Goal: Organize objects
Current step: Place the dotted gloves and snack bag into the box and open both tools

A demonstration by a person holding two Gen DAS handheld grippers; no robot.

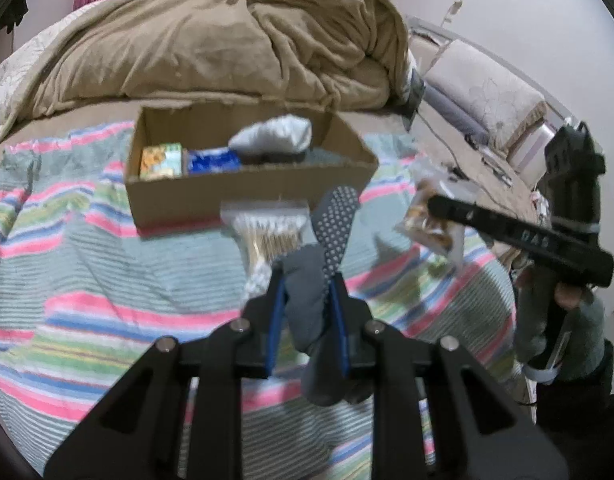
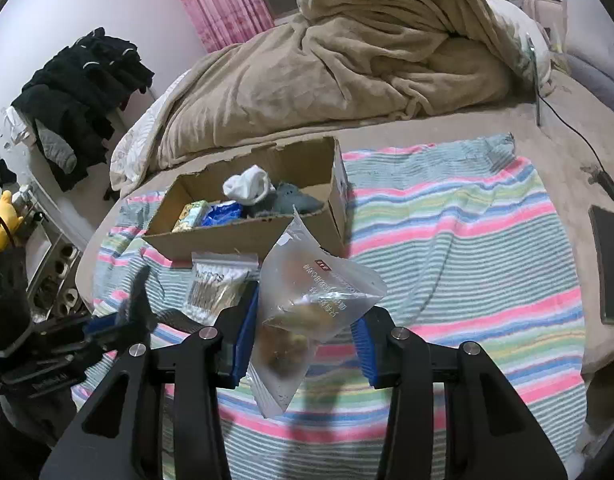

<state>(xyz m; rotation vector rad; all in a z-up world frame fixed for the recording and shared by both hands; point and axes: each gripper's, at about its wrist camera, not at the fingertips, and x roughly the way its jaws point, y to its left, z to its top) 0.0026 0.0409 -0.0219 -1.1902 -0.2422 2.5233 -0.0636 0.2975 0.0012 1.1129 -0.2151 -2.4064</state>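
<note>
My left gripper (image 1: 307, 276) is shut on a grey sock with white grip dots (image 1: 334, 224), held above the striped towel (image 1: 107, 272). My right gripper (image 2: 307, 312) is shut on a clear snack bag (image 2: 307, 300) with brown pastry inside, lifted above the towel; it also shows in the left wrist view (image 1: 431, 220). An open cardboard box (image 1: 243, 196) (image 2: 251, 236) lies ahead on the towel. It holds a white sock (image 2: 249, 189), a grey sock (image 2: 295, 202), a blue packet (image 2: 223, 213) and a yellow-green carton (image 2: 193, 216). A zip bag of cotton swabs (image 2: 217, 284) (image 1: 267, 232) lies in front of the box.
A heaped tan blanket (image 2: 347, 60) fills the bed behind the box. A black phone (image 2: 609, 264) and a cable (image 2: 579, 132) lie on the bed to the right. Dark clothes (image 2: 79, 92) hang at the left wall. Pillows (image 1: 487, 96) lie at the right.
</note>
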